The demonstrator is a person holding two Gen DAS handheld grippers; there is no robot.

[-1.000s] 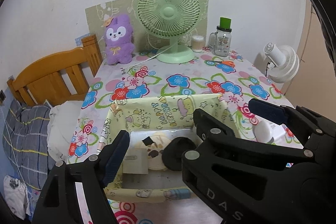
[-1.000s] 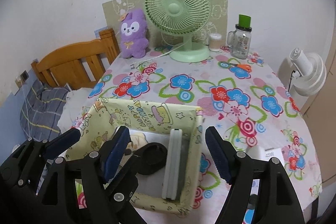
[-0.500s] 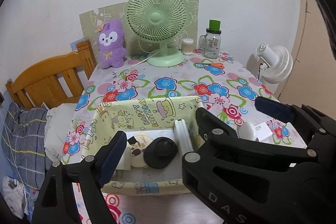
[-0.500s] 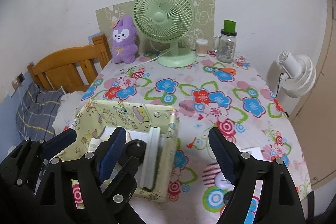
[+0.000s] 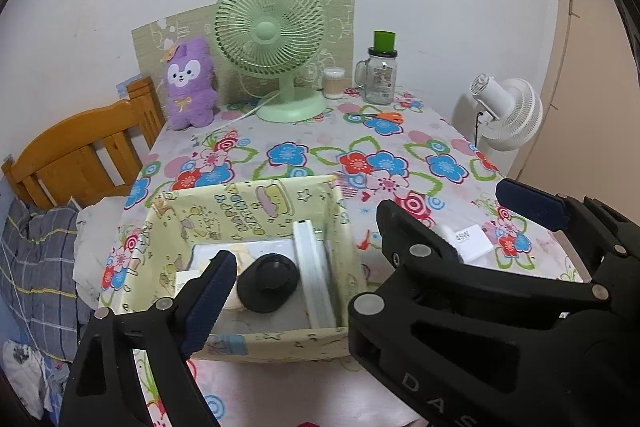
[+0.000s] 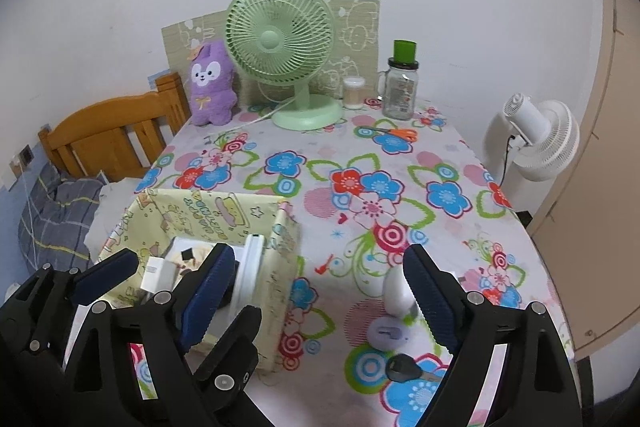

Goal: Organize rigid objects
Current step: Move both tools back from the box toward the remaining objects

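Note:
A yellow cartoon-print box (image 5: 256,201) stands at the table's near left. Inside lie a black round disc (image 5: 268,283), a white flat slab (image 5: 314,267) on edge against the right wall, and a white charger (image 6: 158,273). Loose on the cloth to its right are a white adapter (image 5: 472,241), a lilac round piece (image 6: 388,333) and a black key (image 6: 404,367). My left gripper (image 5: 320,259) hovers over the box's near side, jaws opening and holding nothing; its right finger is hidden behind the right gripper. My right gripper (image 6: 320,255) straddles the box's right wall, jaws opening, nothing gripped.
At the back stand a green fan (image 5: 272,39), a purple plush (image 5: 188,87), a small jar (image 5: 334,87) and a glass jar with green lid (image 5: 380,75). Orange scissors (image 6: 396,133) lie nearby. A white fan (image 6: 536,139) is off the right edge, a wooden headboard (image 5: 80,151) on the left.
Both grippers have pulled back from the box toward the table's near edge, and their jaws have spread wider. The white slab stays in the box against its right wall.

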